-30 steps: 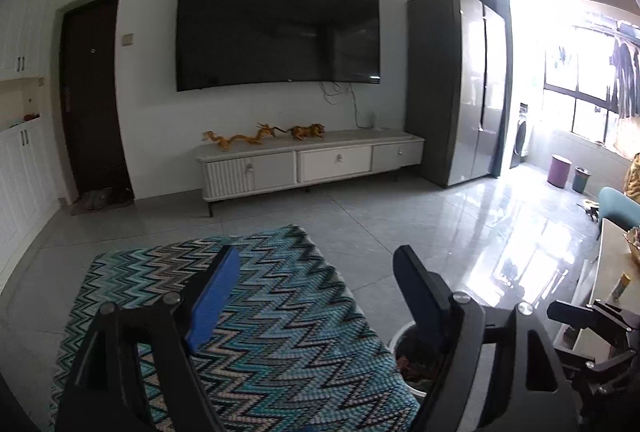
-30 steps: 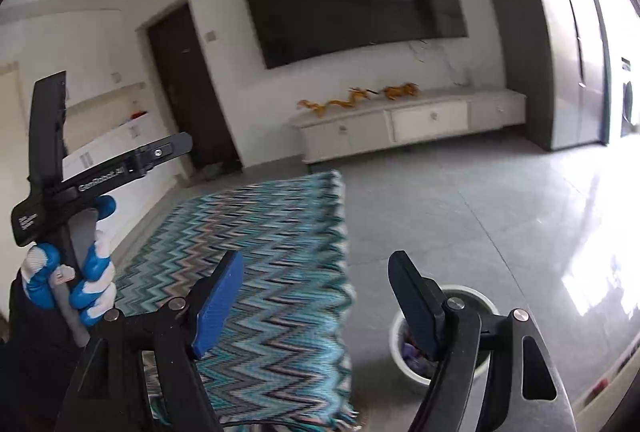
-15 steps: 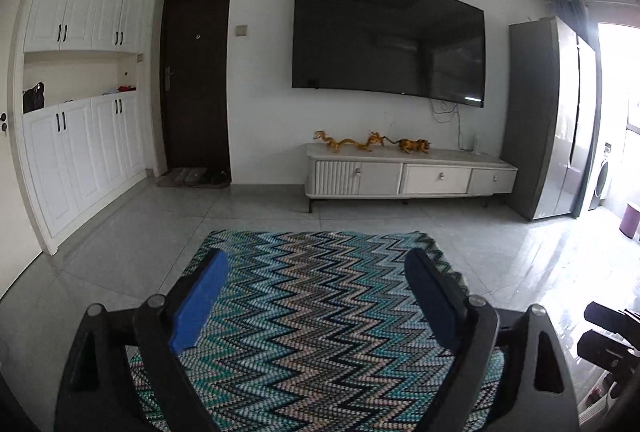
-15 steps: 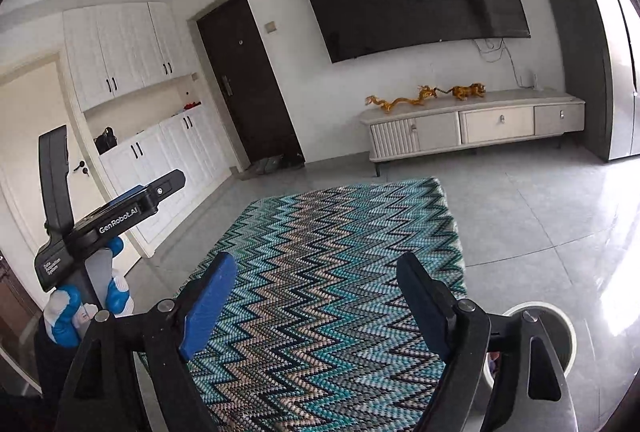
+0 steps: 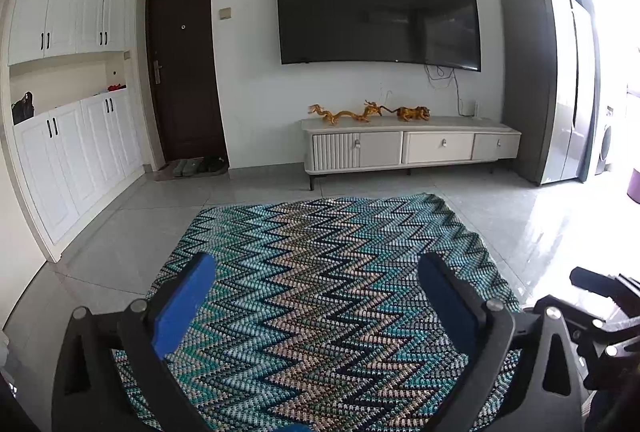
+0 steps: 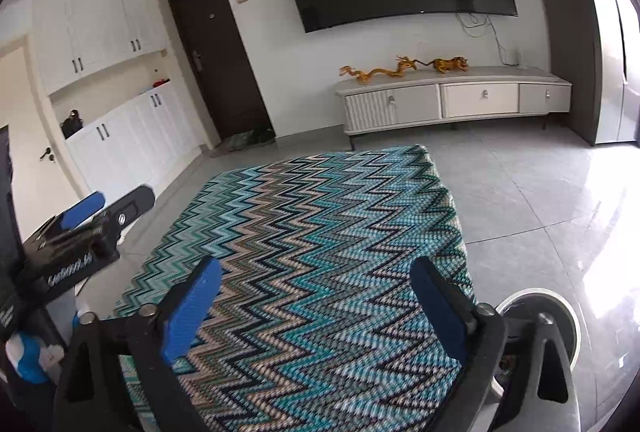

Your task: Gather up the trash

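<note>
**Both grippers held wide above the rug, bin at its right edge**

The left gripper (image 5: 316, 292) was held over the zigzag rug (image 5: 320, 252) with its blue fingers (image 5: 184, 306) spread wide and nothing between them. The right gripper (image 6: 316, 296) was likewise spread wide and empty above the rug (image 6: 320, 224). A white round bin (image 6: 560, 316), with dark contents barely made out, was seen on the tiled floor (image 6: 540, 192) just beside the rug's right edge, partly hidden behind the right gripper's frame. Beyond the rug's far end, a low cabinet (image 5: 412, 146) was seen against the wall, with a television (image 5: 376, 8) mounted above it.
</note>
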A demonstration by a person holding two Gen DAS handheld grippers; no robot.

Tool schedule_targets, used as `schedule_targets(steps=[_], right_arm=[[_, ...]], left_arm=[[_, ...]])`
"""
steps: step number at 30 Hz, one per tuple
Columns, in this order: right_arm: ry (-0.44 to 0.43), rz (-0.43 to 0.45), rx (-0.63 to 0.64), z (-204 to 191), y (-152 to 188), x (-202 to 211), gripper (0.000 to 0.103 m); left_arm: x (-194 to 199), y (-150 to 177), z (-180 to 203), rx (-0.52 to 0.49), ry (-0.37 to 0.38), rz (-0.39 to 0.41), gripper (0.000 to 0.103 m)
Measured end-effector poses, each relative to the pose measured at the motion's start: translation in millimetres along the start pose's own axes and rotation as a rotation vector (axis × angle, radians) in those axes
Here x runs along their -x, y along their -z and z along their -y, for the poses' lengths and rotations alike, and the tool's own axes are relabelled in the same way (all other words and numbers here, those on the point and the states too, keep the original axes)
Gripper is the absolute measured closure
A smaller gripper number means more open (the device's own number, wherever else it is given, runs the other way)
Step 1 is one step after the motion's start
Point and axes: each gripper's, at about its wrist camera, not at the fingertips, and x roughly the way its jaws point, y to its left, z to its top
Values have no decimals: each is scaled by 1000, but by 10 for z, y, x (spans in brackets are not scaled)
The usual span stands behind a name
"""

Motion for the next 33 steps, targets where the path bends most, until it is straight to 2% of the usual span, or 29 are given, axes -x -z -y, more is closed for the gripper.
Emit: schedule_targets(steps=[6, 17, 21, 33], right_arm=[[59, 26, -12, 143, -41, -185, 0], [177, 21, -5, 279, -16, -454, 0], [241, 19, -14, 306, -11, -460, 0], [271, 79, 27, 146, 7, -166, 0]], left_arm=[[-233, 53, 110, -20, -19, -27, 0], [-461, 138, 223, -30, -1, -63, 0], [-465, 151, 246, -35, 1, -71, 0], [-266, 176, 298, -35, 1, -67, 0]])
